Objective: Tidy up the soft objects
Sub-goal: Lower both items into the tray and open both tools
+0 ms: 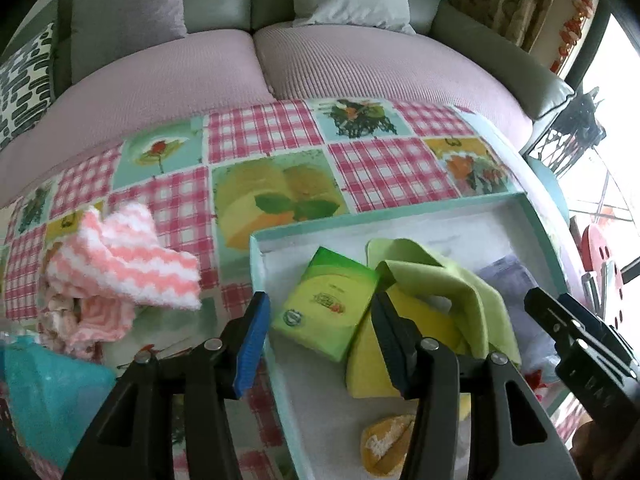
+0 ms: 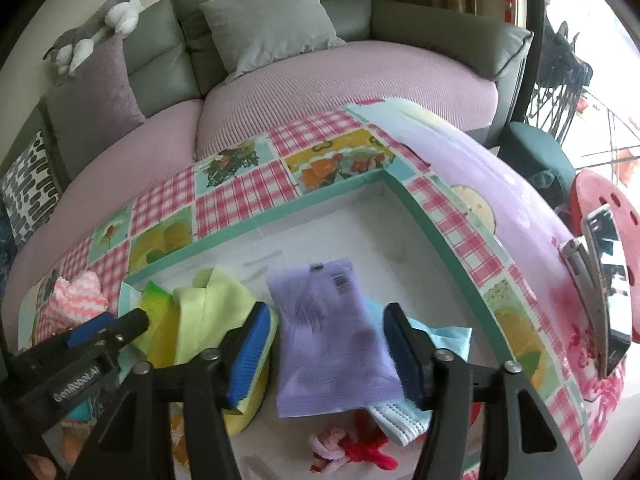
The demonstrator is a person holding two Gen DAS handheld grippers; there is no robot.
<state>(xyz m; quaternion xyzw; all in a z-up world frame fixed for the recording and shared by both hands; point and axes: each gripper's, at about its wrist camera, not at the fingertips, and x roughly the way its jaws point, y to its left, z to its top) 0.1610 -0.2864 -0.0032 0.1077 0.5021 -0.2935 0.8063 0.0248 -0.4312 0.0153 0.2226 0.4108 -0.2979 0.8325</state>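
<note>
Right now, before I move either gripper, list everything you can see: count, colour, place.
Box: 1, teal rim, white inside, on table.
Tissue pack: 1, green-yellow, in box.
Cloth: 1, lime, in box.
Sponge: 1, yellow, under cloth.
Packet: 1, purple, in box.
Face mask: 1, blue-white, under packet.
Fuzzy socks: pile, pink-white, outside box.
Tablecloth: 1, pink check.
Sofa: 1, grey-pink, behind.
Left gripper: open.
Right gripper: open.

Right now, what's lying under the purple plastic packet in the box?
Under the purple plastic packet, a light-blue cloth and a white mesh piece stick out; whatever lies beneath its middle is covered.
</note>
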